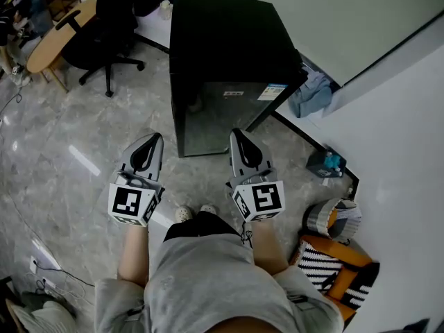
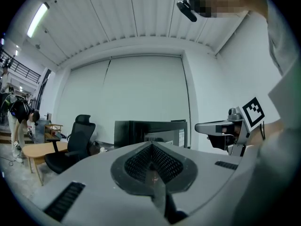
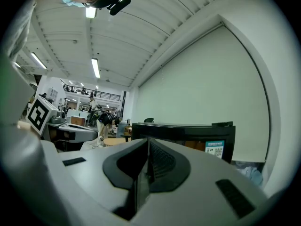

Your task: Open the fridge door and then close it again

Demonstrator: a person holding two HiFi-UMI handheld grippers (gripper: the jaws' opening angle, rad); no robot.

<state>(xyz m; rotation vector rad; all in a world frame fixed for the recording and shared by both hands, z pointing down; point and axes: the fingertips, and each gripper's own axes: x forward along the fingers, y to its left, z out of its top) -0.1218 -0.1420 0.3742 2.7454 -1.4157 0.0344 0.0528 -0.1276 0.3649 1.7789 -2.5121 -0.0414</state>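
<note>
A small black fridge (image 1: 229, 68) stands on the floor ahead of me, its glossy door shut and carrying a blue-and-white label (image 1: 272, 91). Both gripper views show the fridge (image 2: 150, 132) (image 3: 188, 136) beyond the closed jaws. My left gripper (image 1: 153, 139) hangs in front of the door's left part, jaws shut and empty. My right gripper (image 1: 236, 133) is level with it, close before the door's lower edge, also shut with nothing in it. Neither touches the fridge.
A black office chair (image 1: 107, 26) and a wooden desk (image 1: 52, 37) stand at the back left. A white wall (image 1: 388, 130) runs along the right, with a blue cloth (image 1: 312, 96), a small teal object (image 1: 326, 162) and an orange-and-striped thing (image 1: 333, 262) at its foot.
</note>
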